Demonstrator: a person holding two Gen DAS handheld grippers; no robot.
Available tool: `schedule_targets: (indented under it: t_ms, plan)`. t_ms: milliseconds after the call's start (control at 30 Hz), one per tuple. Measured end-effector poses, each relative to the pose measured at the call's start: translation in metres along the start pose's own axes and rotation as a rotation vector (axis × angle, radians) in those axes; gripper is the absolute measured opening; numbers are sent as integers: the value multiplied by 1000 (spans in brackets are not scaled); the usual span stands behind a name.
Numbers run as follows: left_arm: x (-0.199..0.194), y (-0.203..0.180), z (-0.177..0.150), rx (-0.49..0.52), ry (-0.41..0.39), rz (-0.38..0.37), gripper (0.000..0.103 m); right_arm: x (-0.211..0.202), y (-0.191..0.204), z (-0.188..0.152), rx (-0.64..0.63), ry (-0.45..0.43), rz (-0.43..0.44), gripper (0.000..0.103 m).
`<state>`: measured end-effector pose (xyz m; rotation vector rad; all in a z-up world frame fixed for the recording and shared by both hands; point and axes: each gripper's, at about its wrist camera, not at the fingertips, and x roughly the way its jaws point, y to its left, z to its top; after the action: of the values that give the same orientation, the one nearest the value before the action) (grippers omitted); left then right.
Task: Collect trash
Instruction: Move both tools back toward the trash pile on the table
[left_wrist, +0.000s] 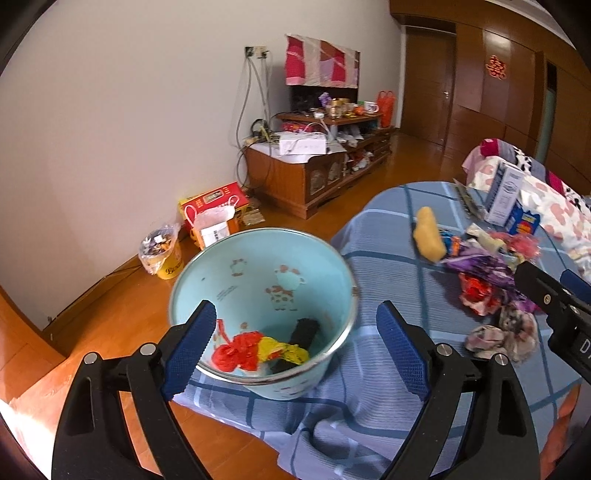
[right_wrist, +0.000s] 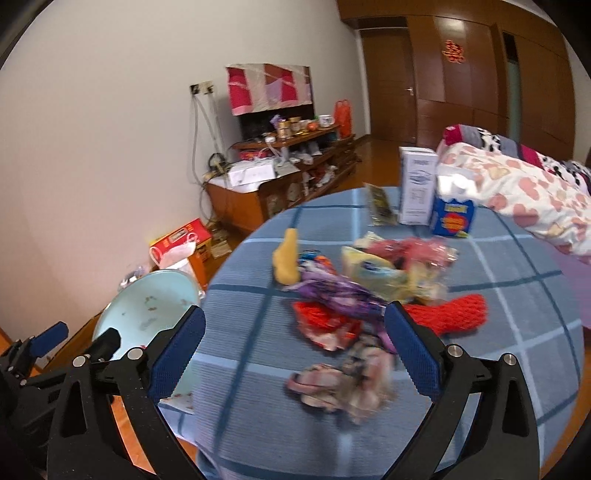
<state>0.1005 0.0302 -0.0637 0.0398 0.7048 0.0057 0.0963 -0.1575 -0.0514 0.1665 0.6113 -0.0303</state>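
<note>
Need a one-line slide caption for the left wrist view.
Open left gripper above light-blue bucket holding red and yellow wrappers; more trash on checked tablecloth.

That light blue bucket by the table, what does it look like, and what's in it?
The bucket is a pale blue, round pail with a shiny metal rim, cartoon animal prints on its walls and a small fitting on one side of the rim. It looks like painted metal or plastic. It stands upright and open, partly on the hanging blue checked tablecloth at the table's edge. At its bottom lie crumpled red and yellow wrappers and a black piece.
</note>
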Motion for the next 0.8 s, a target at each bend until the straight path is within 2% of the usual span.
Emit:
schedule_targets:
  t_ms: [267, 633, 800]
  plan:
    - [-4, -32, -7, 74, -11, -32, 87, -13, -58, -16, 91, 1, -90, 96]
    - [5, -77, -26, 155, 31, -153, 87, -16, -130, -44, 189, 37, -209, 94]
    - [11, -104, -32, 185, 47, -240, 86, -16, -149, -49, 204, 41, -237, 83]
